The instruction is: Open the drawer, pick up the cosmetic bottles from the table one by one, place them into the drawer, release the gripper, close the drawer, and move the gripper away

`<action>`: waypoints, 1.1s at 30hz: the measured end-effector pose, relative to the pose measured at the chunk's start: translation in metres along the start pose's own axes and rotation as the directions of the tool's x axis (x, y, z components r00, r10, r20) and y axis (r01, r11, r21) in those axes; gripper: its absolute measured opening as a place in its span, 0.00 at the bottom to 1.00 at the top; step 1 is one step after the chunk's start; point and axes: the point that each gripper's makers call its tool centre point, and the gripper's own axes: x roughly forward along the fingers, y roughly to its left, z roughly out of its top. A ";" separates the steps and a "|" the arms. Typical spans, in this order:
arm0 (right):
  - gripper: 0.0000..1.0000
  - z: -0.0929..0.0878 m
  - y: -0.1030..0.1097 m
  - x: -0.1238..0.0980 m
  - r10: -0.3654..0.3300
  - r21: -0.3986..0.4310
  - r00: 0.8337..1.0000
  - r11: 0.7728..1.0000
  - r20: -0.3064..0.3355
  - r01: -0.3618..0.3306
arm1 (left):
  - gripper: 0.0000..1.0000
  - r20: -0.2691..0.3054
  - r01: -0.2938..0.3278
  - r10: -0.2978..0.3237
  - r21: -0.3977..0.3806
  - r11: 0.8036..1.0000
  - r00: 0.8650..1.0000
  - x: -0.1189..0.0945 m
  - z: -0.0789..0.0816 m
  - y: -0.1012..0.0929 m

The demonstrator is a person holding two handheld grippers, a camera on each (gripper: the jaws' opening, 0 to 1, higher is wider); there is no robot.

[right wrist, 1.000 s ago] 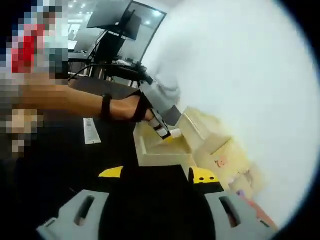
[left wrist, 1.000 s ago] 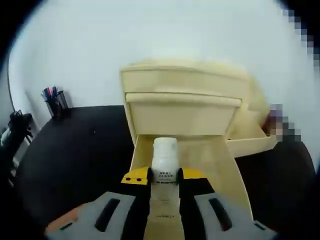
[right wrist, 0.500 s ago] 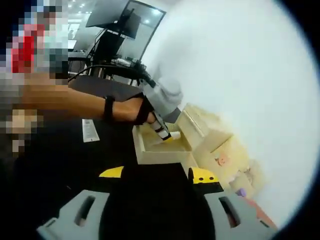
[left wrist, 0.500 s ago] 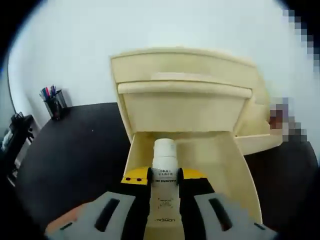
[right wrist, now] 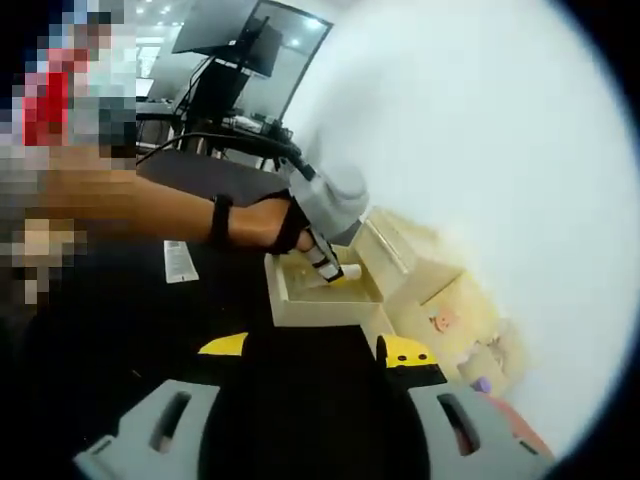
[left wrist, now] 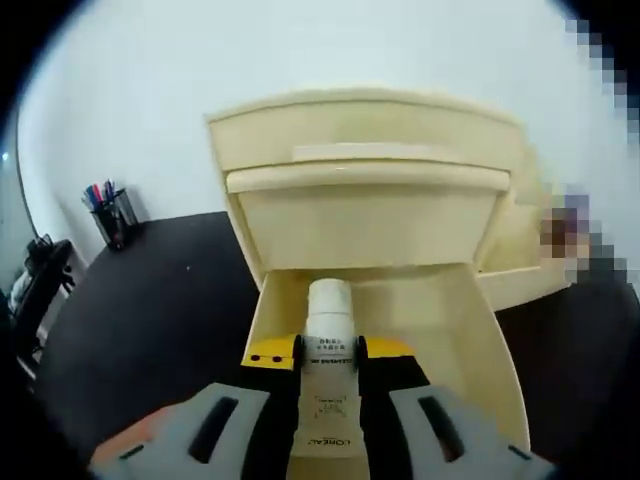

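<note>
Left gripper (left wrist: 330, 350) clamped on a white cosmetic bottle (left wrist: 329, 322), jaws closed against its sides, cap pointing forward over the open drawer (left wrist: 470, 340) of the cream cabinet (left wrist: 360, 140). Held low above the drawer floor, probably so the bottle can be let go without tumbling. Seen from the right gripper view too, bottle (right wrist: 345, 270) just inside the drawer (right wrist: 320, 312). Right gripper (right wrist: 315, 352) held back over the black tabletop (right wrist: 110, 330), jaws spread wide and holding nothing, likely kept clear of the drawer. Pen cup (left wrist: 108, 215) far off at the tabletop's edge.
</note>
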 end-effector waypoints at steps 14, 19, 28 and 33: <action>0.45 0.006 -0.001 -0.006 0.001 0.000 1.000 1.000 0.023 -0.001 | 0.20 0.093 0.027 -0.027 0.003 1.000 0.995 -0.028 0.028 -0.003; 0.45 0.010 -0.001 -0.007 0.007 -0.004 0.999 1.000 0.034 -0.007 | 0.20 0.143 0.044 -0.045 0.005 0.999 0.989 -0.052 0.044 -0.001; 0.43 0.020 0.008 -0.006 0.045 -0.014 0.997 0.999 0.058 -0.044 | 0.23 0.228 0.064 -0.071 0.037 0.997 0.971 -0.104 0.053 0.009; 0.43 0.033 0.025 -0.004 0.102 -0.016 0.990 0.995 0.097 -0.101 | 0.23 0.272 0.062 -0.071 0.043 0.997 0.960 -0.140 0.043 0.018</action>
